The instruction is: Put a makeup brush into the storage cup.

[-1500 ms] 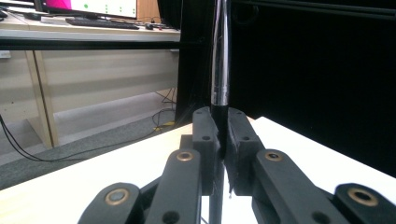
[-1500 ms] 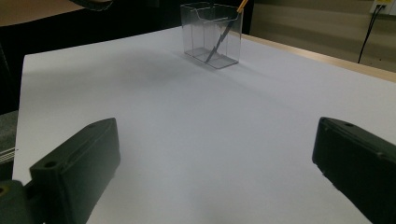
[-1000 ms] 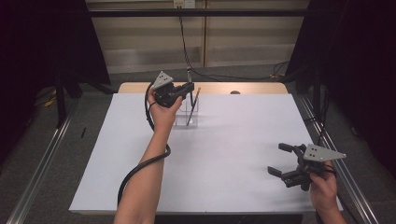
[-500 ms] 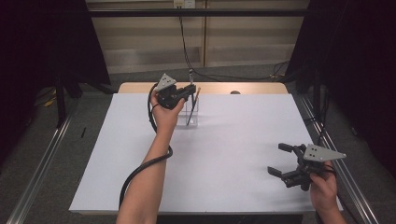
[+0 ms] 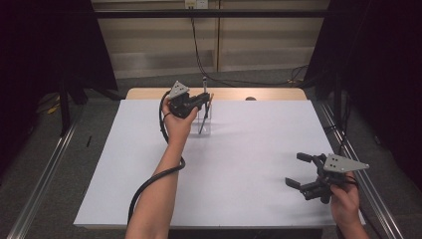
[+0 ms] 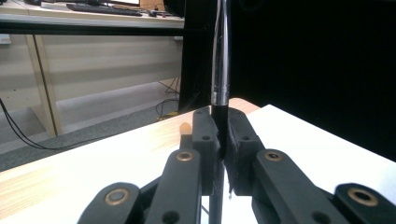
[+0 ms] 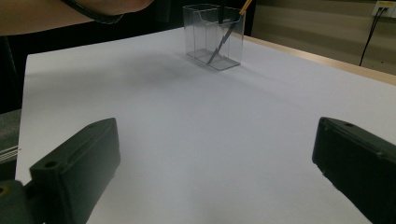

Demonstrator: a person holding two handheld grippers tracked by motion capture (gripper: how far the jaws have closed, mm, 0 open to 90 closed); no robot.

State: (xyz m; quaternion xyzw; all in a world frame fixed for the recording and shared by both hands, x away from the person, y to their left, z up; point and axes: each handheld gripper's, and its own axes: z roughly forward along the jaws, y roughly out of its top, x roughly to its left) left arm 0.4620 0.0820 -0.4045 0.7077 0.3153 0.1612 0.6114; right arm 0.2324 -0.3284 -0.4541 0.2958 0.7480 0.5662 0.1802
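Observation:
A clear plastic holder box (image 5: 204,121) (image 7: 215,42) stands on the white table sheet near its far edge. A dark pen leans inside it, beside an orange-tipped stick (image 7: 244,6). My left gripper (image 5: 203,99) (image 6: 220,140) hovers just above the box, shut on an upright black and silver pen (image 6: 220,70) (image 5: 204,84) whose lower end points down toward the box. My right gripper (image 5: 301,172) rests open near the table's right front corner, nothing between its jaws.
White sheet (image 5: 239,164) covers the table; bare wood strip (image 5: 259,94) runs along the far edge with a small dark object (image 5: 251,98) on it. Cables hang at the back wall. The person's left forearm (image 5: 159,194) stretches over the sheet's left half.
The left gripper with the pen has risen slightly and shifted a little right above the box. The right gripper has stayed in place.

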